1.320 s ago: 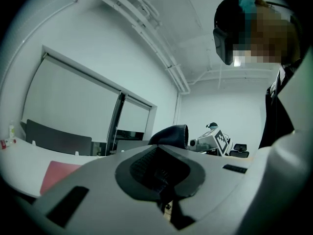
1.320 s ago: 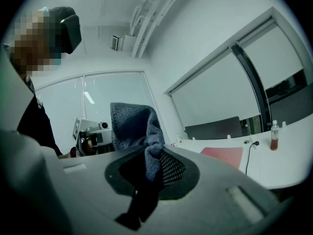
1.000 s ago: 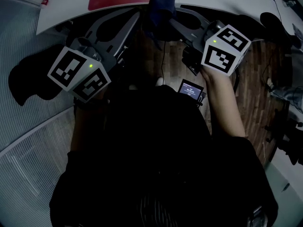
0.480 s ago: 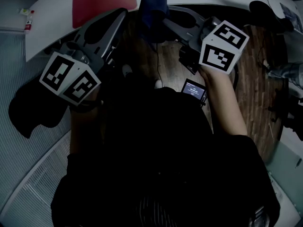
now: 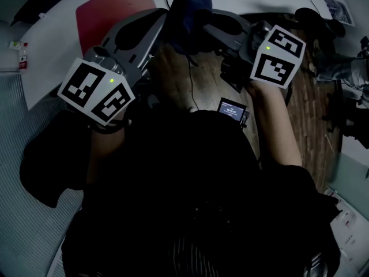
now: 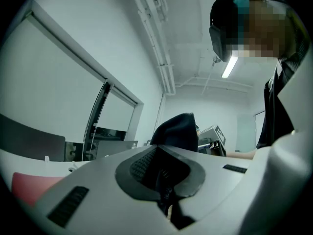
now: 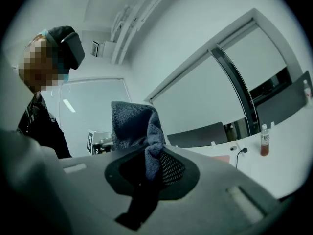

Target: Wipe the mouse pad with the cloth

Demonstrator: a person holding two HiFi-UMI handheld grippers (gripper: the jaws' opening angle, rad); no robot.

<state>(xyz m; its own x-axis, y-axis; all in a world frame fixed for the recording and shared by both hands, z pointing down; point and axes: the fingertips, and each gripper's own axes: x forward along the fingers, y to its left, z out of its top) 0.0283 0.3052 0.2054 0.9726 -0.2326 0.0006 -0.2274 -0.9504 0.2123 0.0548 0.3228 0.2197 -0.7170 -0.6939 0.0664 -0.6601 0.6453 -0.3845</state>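
Observation:
A dark blue cloth hangs bunched between my two grippers, in front of my chest. My left gripper is shut on it from the left, and my right gripper is shut on it from the right. In the left gripper view the cloth stands up from the closed left gripper. In the right gripper view the cloth sticks up from the closed right gripper. The red mouse pad lies on the white table at the upper left, apart from both grippers.
A small bottle stands at the table's left edge; the right gripper view shows a bottle too. A small lit screen and a thin cable hang over the wood floor. A black chair sits at the lower left.
Both grippers stay shut on the cloth. The table and mouse pad now sit lower and nearer in the head view, and the left gripper's cube has shifted slightly right.

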